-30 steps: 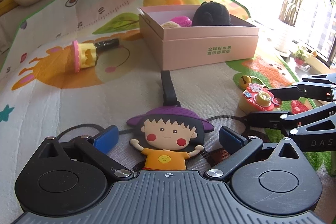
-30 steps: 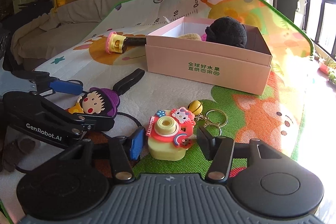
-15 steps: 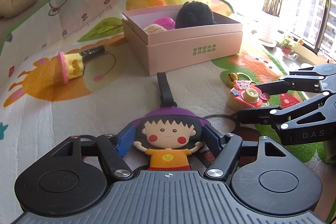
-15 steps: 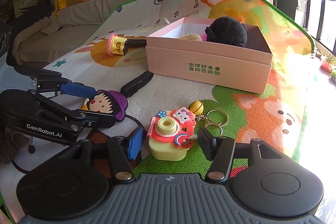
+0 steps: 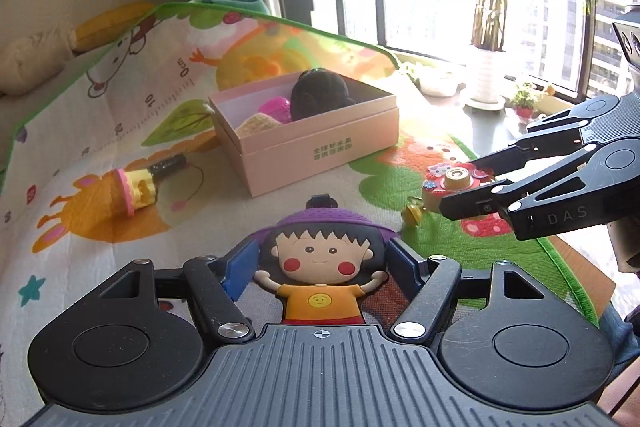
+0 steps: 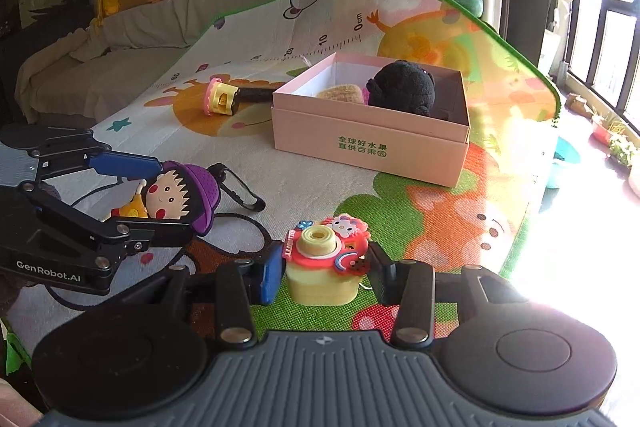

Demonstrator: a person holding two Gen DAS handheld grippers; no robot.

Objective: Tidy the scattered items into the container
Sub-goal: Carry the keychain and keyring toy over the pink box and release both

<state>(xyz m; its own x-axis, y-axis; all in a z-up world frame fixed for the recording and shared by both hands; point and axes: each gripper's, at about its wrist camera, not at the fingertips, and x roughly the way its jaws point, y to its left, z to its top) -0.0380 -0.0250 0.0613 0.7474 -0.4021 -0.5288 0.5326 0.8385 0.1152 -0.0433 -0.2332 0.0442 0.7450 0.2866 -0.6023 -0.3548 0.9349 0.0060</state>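
Left gripper (image 5: 320,267): squeezes the doll tag (image 5: 320,263) — low middle.
Right gripper (image 6: 322,267): closing — pads hug the toy camera (image 6: 324,263).
Box (image 6: 372,143): upper middle.

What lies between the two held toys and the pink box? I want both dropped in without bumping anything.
Nothing visible: only bare play mat lies between the cartoon girl tag, the toy camera and the pink box. Inside, the black plush fills one end.
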